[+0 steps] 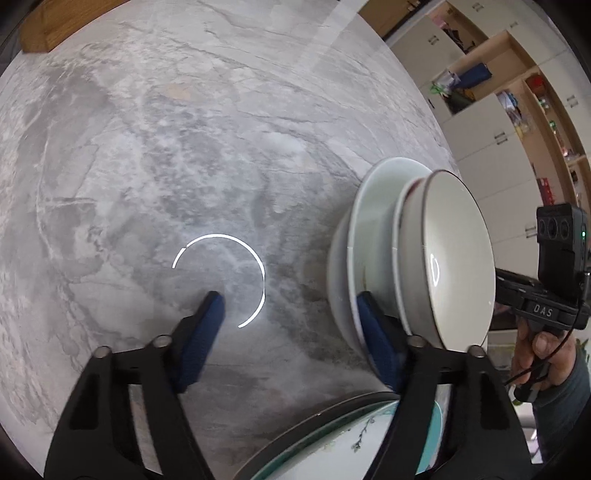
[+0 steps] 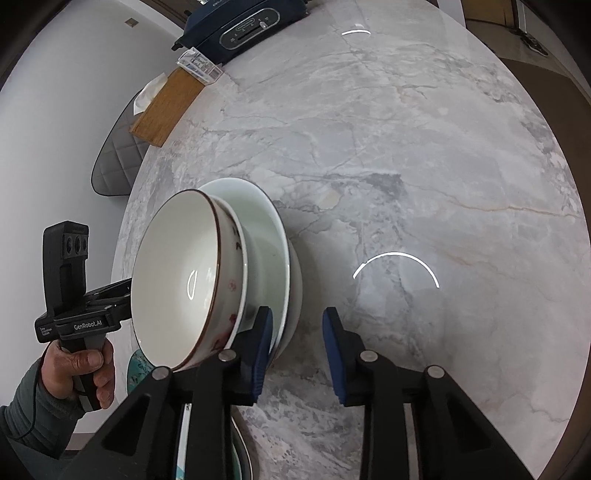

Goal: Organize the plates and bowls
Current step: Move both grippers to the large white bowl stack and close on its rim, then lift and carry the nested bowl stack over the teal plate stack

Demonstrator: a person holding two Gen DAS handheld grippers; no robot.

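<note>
A stack of nested bowls (image 1: pixel 413 254) stands on the grey marble table (image 1: pixel 184 147). The top bowl (image 2: pixel 177 273) is white with a brown rim, the one under it carries red marks, and the lowest is wide and pale. My left gripper (image 1: pixel 289 297) is open; its right finger (image 1: pixel 373 332) sits inside the wide bowl's rim, while its left finger stands far off over bare marble. My right gripper (image 2: pixel 297 314) is open too; its left finger (image 2: pixel 262 332) lies inside the same rim from the opposite side, with the other finger apart from the bowl wall. A teal-edged flowered plate (image 1: pixel 354 439) lies close below.
A wooden tissue box (image 2: pixel 166 107), a dark blue appliance (image 2: pixel 243 29) and a grey quilted chair (image 2: pixel 118 158) are at the table's far left edge. Cupboards and shelves (image 1: pixel 498 122) stand beyond the table. A person's hand (image 2: pixel 85 369) holds the left gripper's handle.
</note>
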